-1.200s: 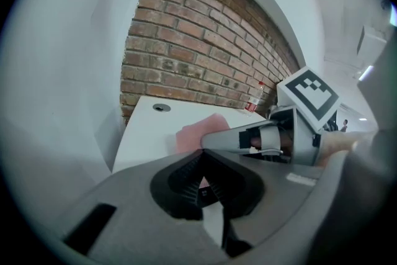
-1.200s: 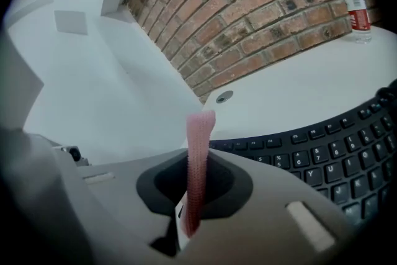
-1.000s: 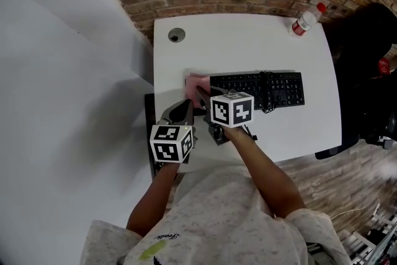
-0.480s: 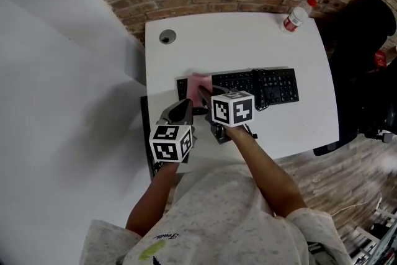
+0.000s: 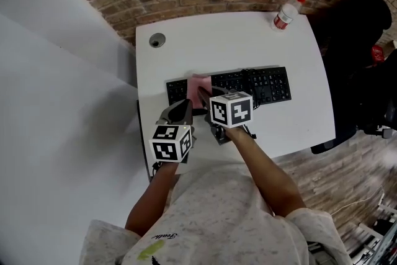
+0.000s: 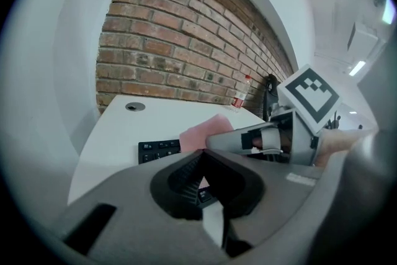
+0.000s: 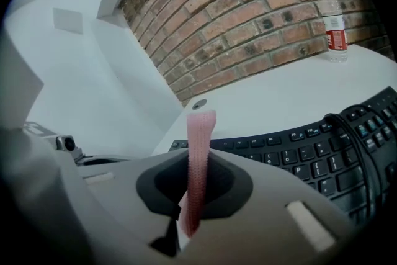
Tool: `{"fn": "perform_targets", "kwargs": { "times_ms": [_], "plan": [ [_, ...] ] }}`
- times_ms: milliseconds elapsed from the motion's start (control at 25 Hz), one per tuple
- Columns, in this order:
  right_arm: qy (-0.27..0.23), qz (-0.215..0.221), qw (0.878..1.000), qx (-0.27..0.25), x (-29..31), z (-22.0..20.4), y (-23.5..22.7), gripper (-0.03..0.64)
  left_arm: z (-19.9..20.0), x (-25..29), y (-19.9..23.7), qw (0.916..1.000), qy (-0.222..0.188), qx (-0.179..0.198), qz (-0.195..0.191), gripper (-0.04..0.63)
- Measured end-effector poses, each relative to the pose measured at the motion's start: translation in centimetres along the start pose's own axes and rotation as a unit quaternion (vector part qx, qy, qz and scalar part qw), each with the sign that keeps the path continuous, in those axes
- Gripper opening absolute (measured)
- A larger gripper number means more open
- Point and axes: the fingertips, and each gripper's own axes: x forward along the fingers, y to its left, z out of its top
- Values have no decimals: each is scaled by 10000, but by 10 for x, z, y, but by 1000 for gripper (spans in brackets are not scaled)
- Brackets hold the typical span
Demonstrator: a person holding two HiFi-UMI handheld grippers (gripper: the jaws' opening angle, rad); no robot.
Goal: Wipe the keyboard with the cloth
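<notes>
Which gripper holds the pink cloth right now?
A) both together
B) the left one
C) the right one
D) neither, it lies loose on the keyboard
C: in the right gripper view, the pink cloth stands edge-on, pinched between the jaws of the right gripper, while the left gripper holds nothing.

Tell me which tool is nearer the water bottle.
Right. The right tool, holding the cloth on the keyboard, is nearer the bottle; the left tool hangs behind, toward the person.
</notes>
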Motion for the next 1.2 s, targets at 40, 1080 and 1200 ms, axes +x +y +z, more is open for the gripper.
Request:
{"fn": "perform_targets", "kwargs": {
  "times_ms": [40, 1080, 1200],
  "plan": [
    [-12, -9, 10000, -4, -2, 1, -2, 23, 1, 1, -3, 10000, -1, 17, -13, -8],
    [-109, -575, 9980, -247, -61, 13, -73, 23, 5, 33, -59, 9998, -17, 126, -139, -8],
    [-149, -549, 9983, -158, -69, 15, -80, 23, 5, 37, -66, 9998, -24, 113, -151, -8]
  ]
}}
